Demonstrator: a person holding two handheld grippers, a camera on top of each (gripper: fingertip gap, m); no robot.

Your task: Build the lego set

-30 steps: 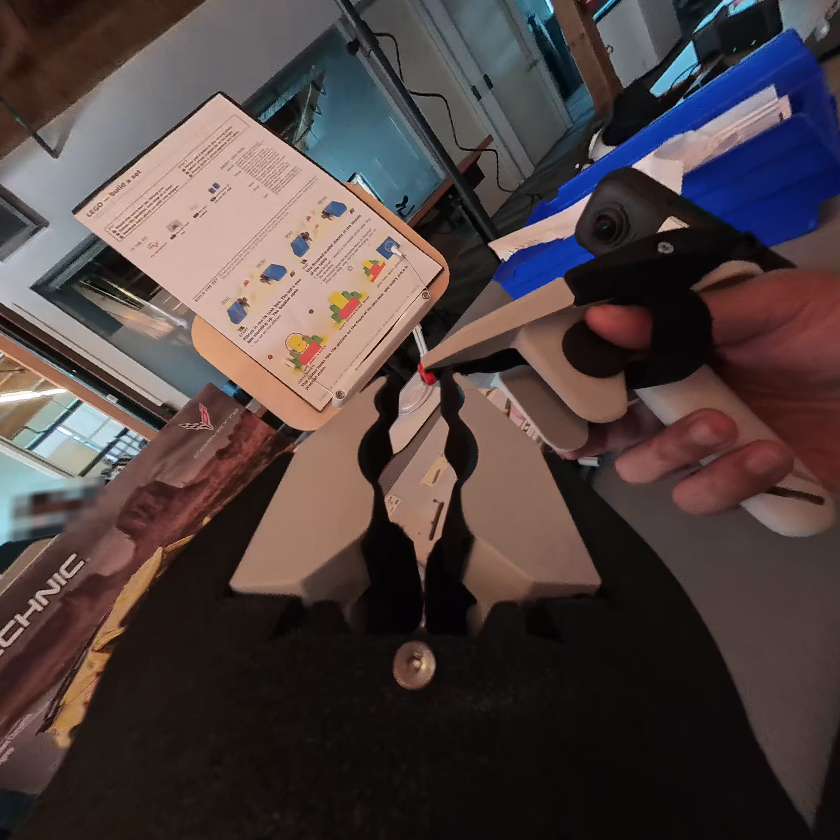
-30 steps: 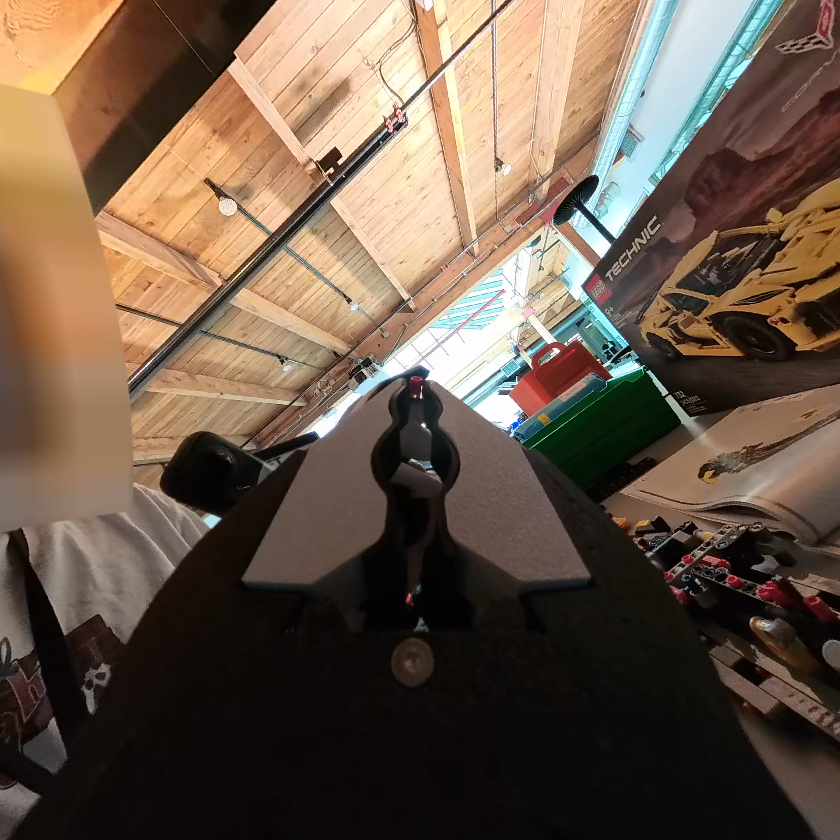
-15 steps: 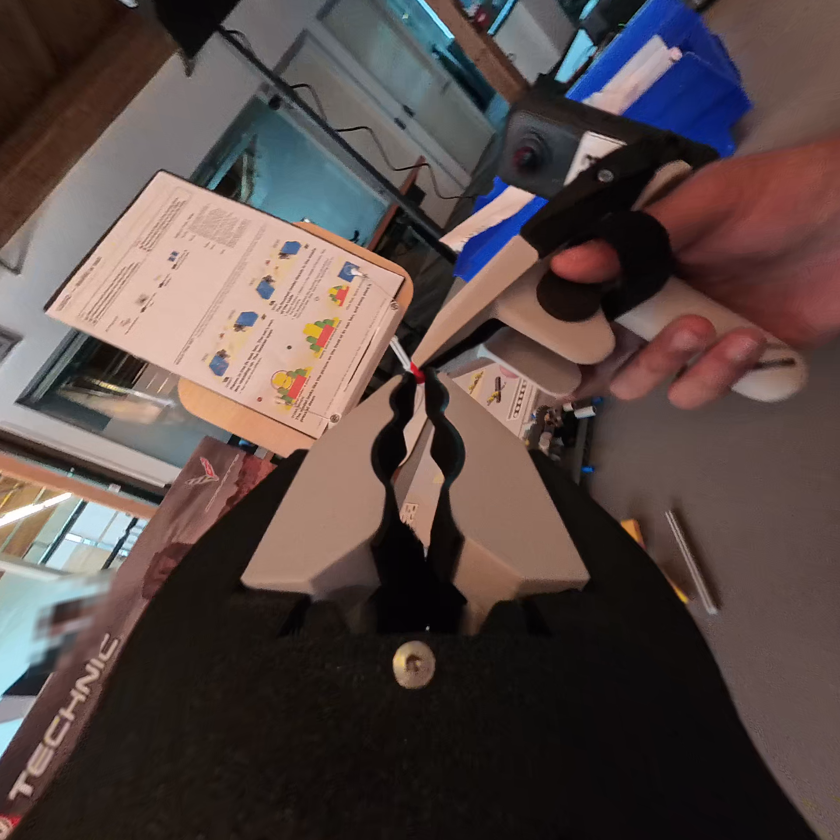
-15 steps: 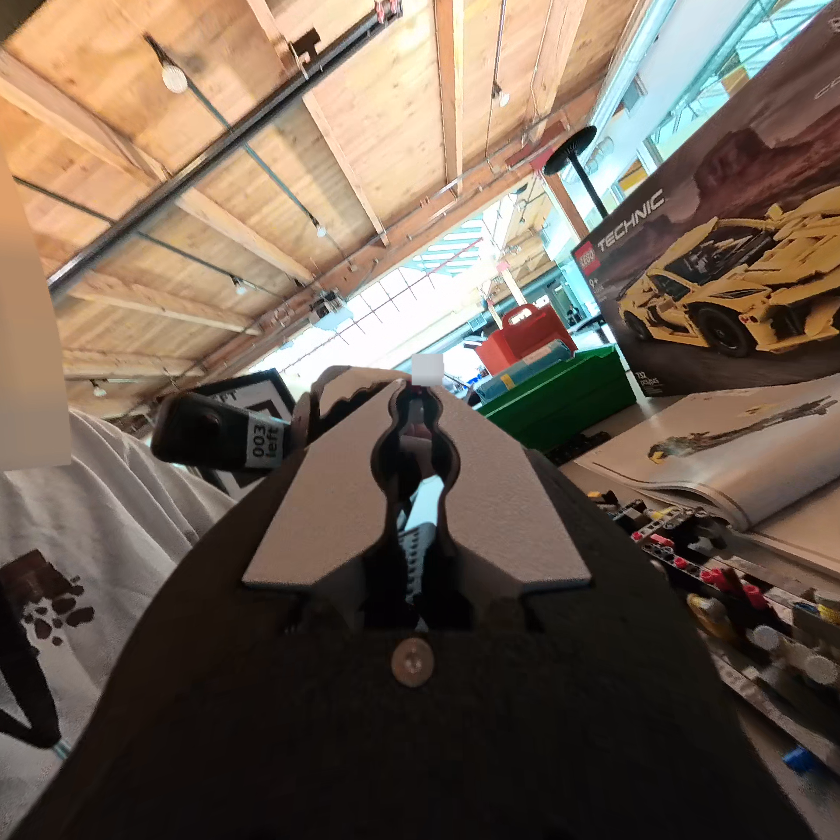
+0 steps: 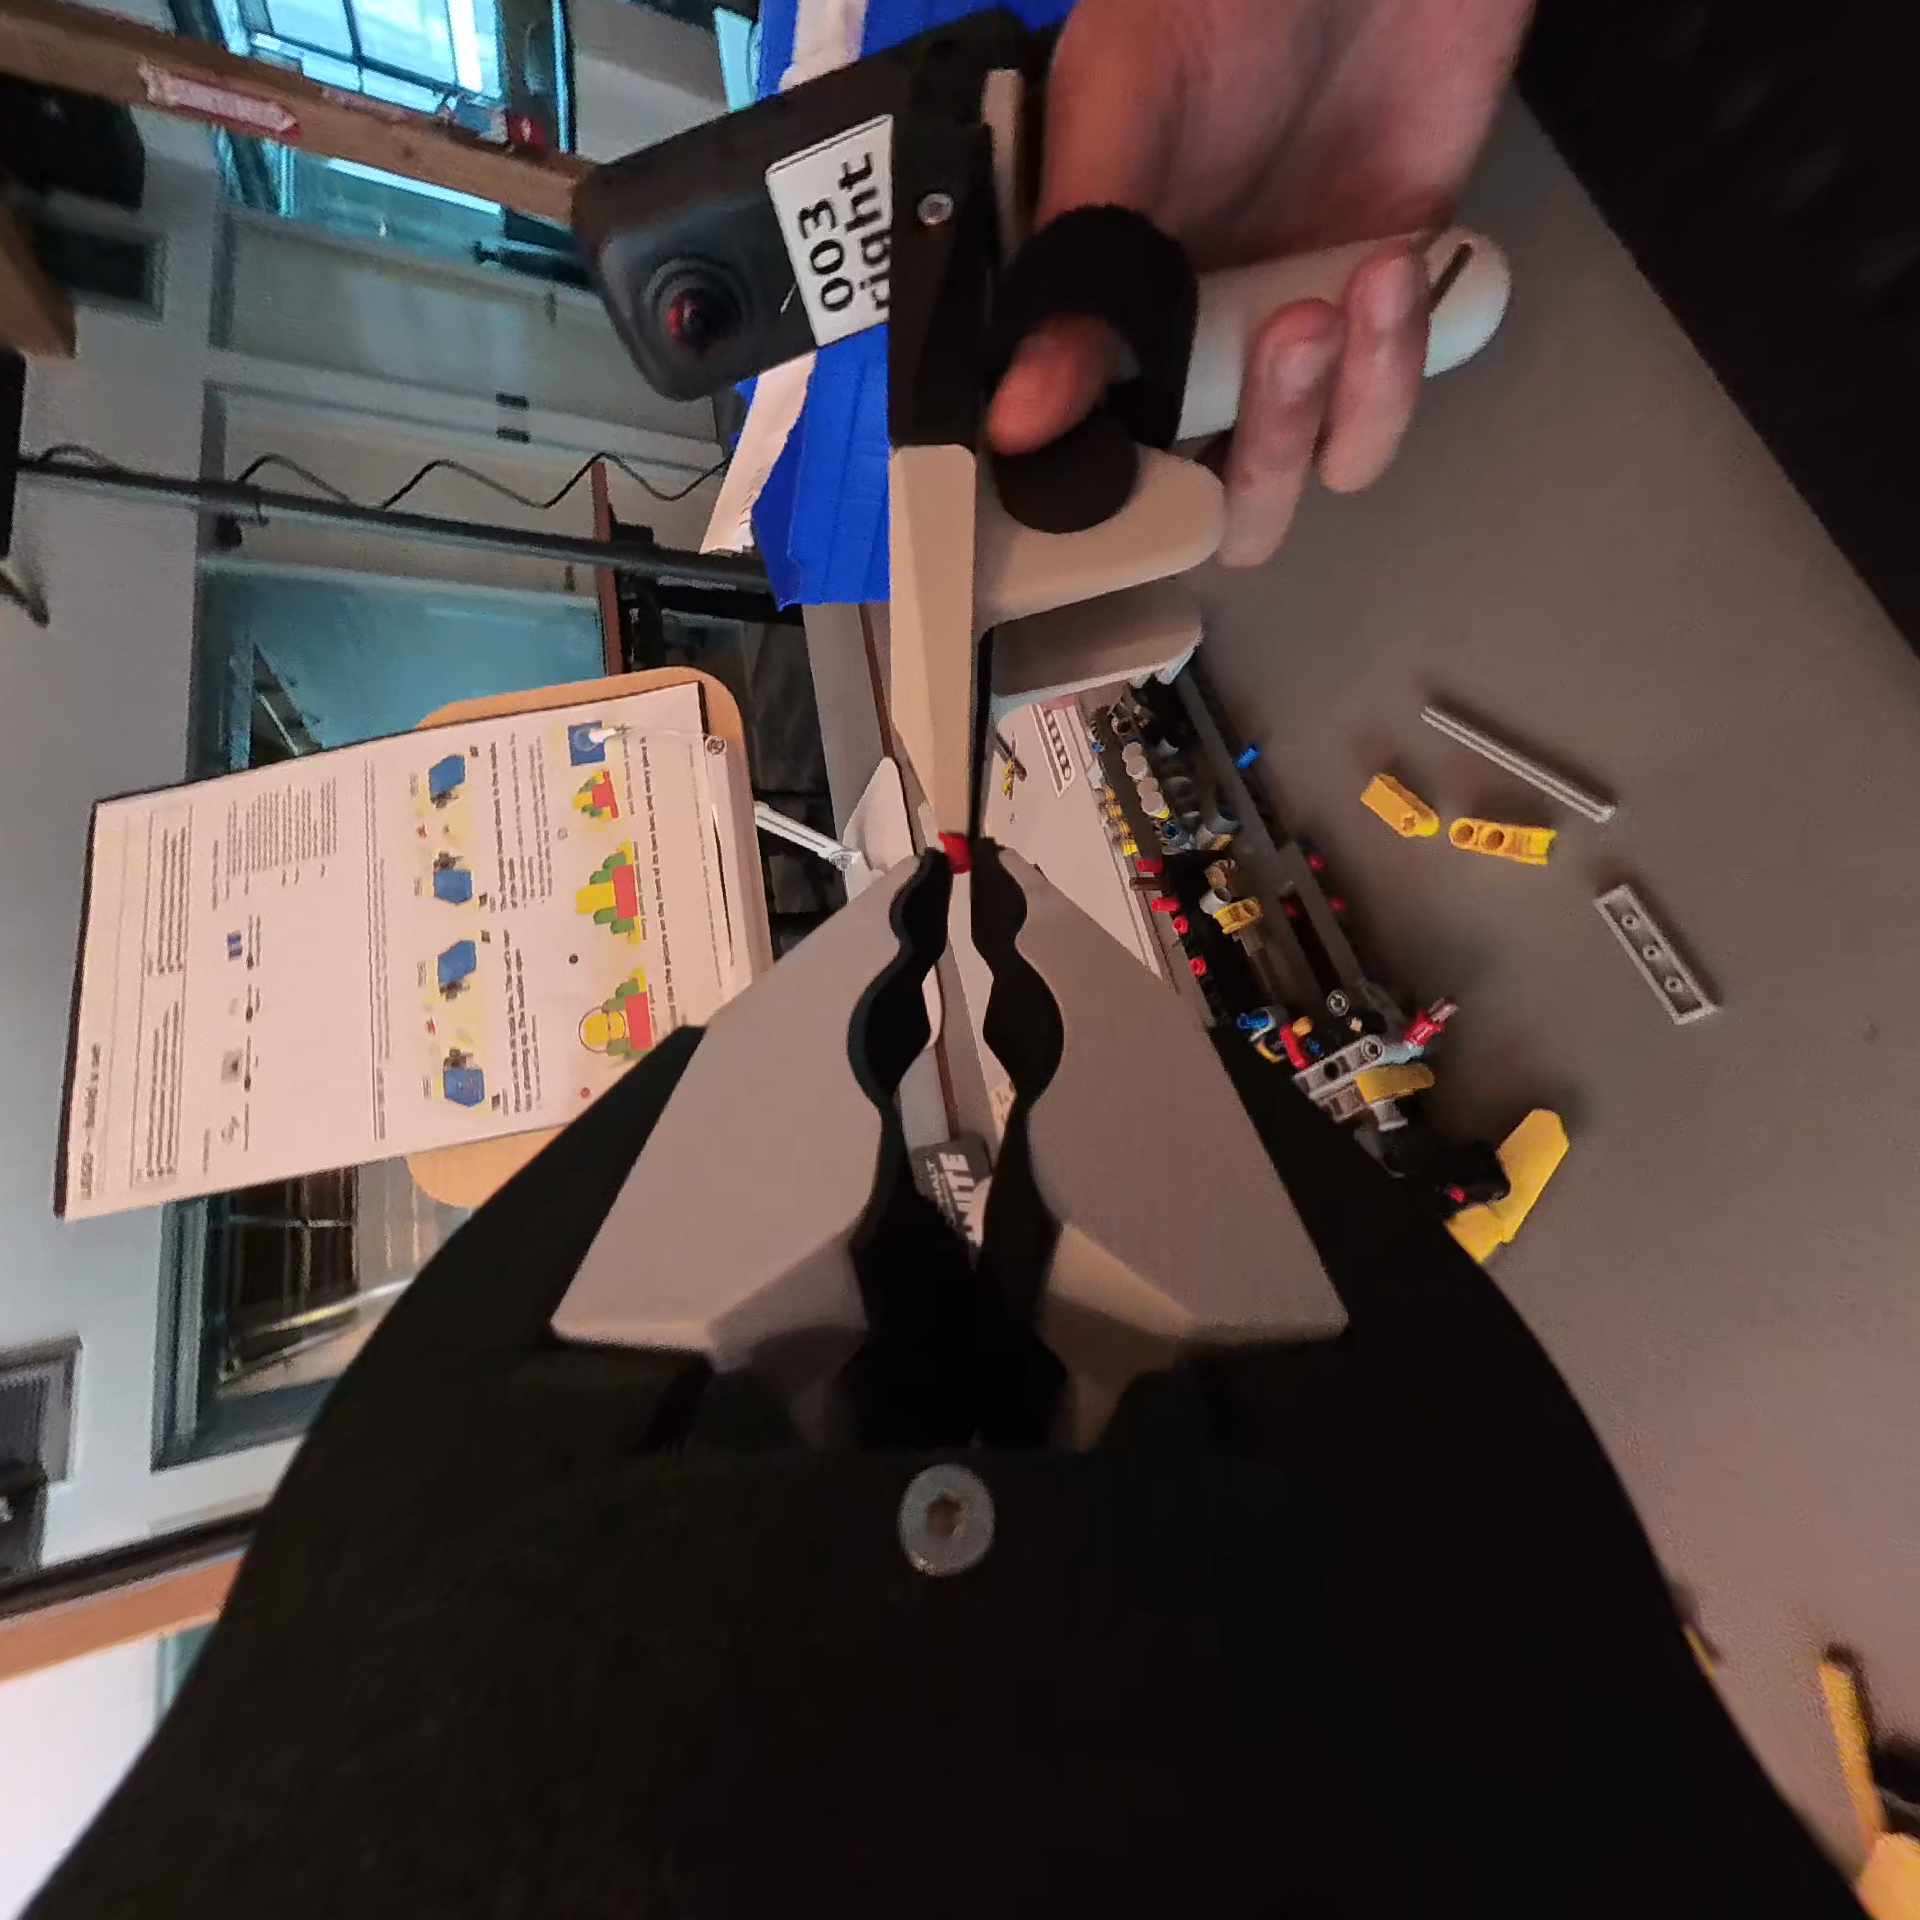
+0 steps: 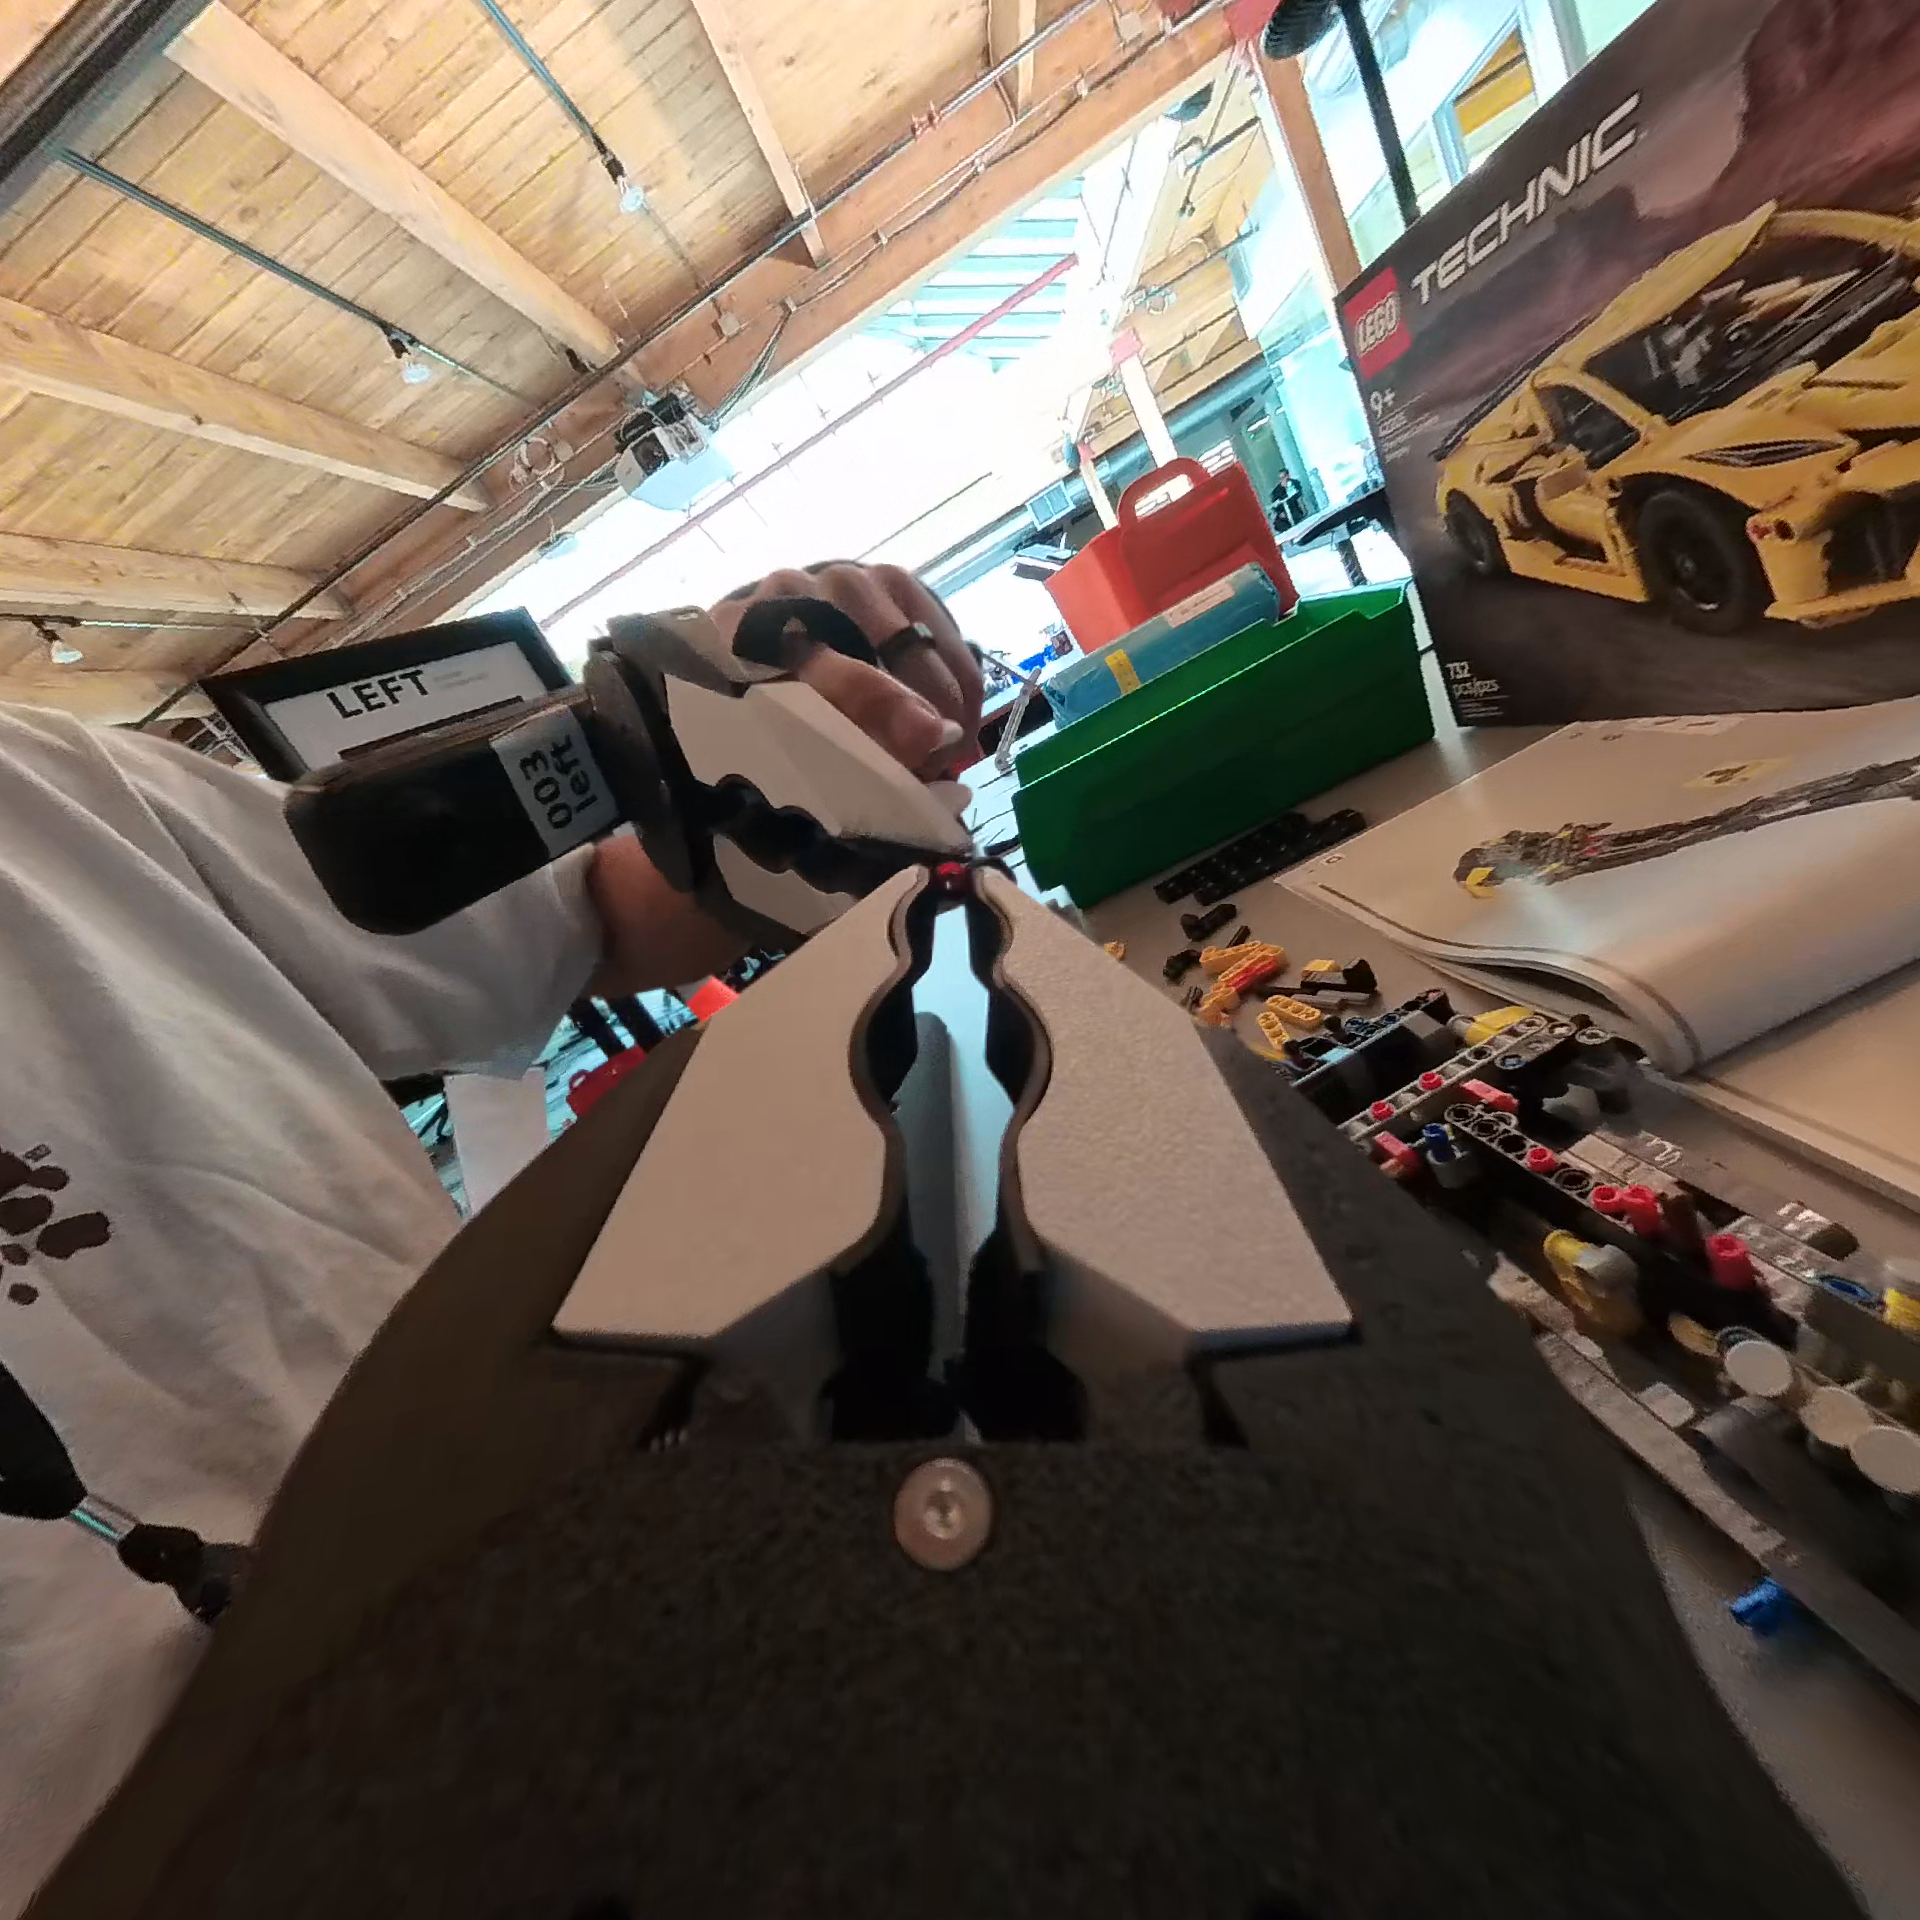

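The left gripper (image 5: 958, 868) and the right gripper (image 6: 948, 883) meet tip to tip in the air above the table (image 5: 1621, 623), and a tiny red piece (image 5: 954, 852) sits right at that meeting point. In both wrist views the red piece lies between the fingertips; the jaws of each claw are nearly together at the tip. The right claw looks clamped on the piece, while for the left I cannot tell whether it pinches the piece or only touches it.

I judge this to be a hand-over or re-grip of a small connector before it is fitted. The next move calls for one claw to take a firm, square hold while the other lets go without flicking the piece away.

The red piece is very small, bright and rounded, mostly hidden by the tips.

Beyond the tips, below and to the right, lies the partly built chassis (image 6: 1538, 1132), a long dark frame studded with red, blue and yellow pins. Loose yellow parts (image 5: 1455, 826) lie further out, then the open instruction booklet (image 6: 1662, 904) and the set's box (image 6: 1662, 416).
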